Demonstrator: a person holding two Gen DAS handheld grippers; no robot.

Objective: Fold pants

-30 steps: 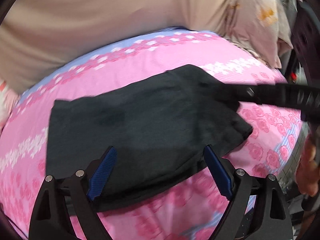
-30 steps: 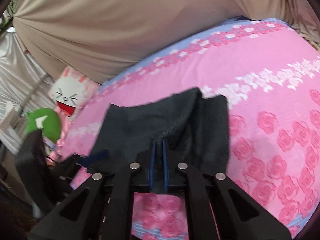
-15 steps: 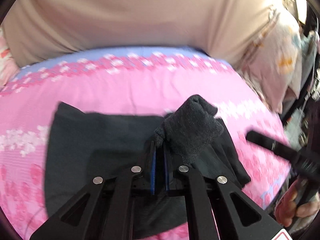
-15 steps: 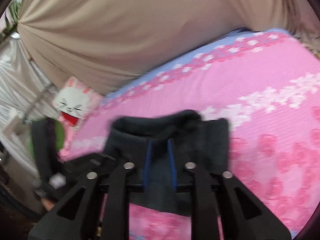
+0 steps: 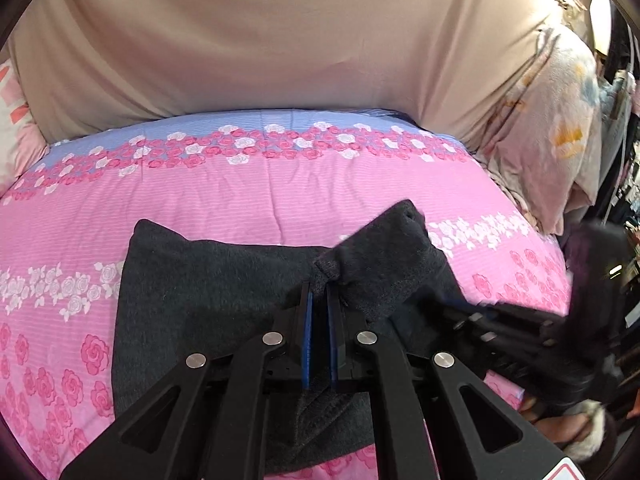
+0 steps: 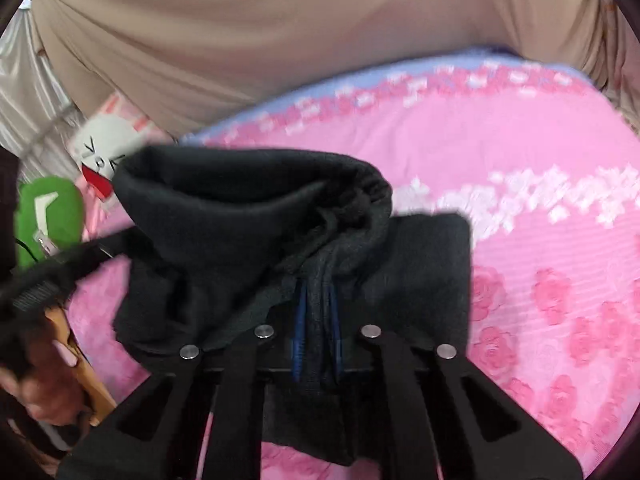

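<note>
Dark grey pants (image 5: pixel 200 292) lie partly folded on a pink rose-print bed cover (image 5: pixel 280 184). My left gripper (image 5: pixel 319 292) is shut on a pinched fold at the pants' near edge, and a bunched flap rises just right of its tips. In the right wrist view the pants (image 6: pixel 240 216) are lifted into a hooded bulge. My right gripper (image 6: pixel 318 284) has cloth between its blue pads, which press on it as the jaws finish closing. Cloth hides both grippers' fingertips in part.
A beige sheet (image 5: pixel 280 40) hangs behind the bed. A floral blanket (image 5: pixel 552 128) is heaped at the right edge. A white plush cushion (image 6: pixel 100 148) and a green one (image 6: pixel 48 212) sit at the left. A hand (image 6: pixel 44 380) shows at the lower left.
My left gripper went from wide open to shut on the pants' edge and lifted it. The right gripper loosened briefly, then pinched again, and the cloth in front of it rose and bunched.
</note>
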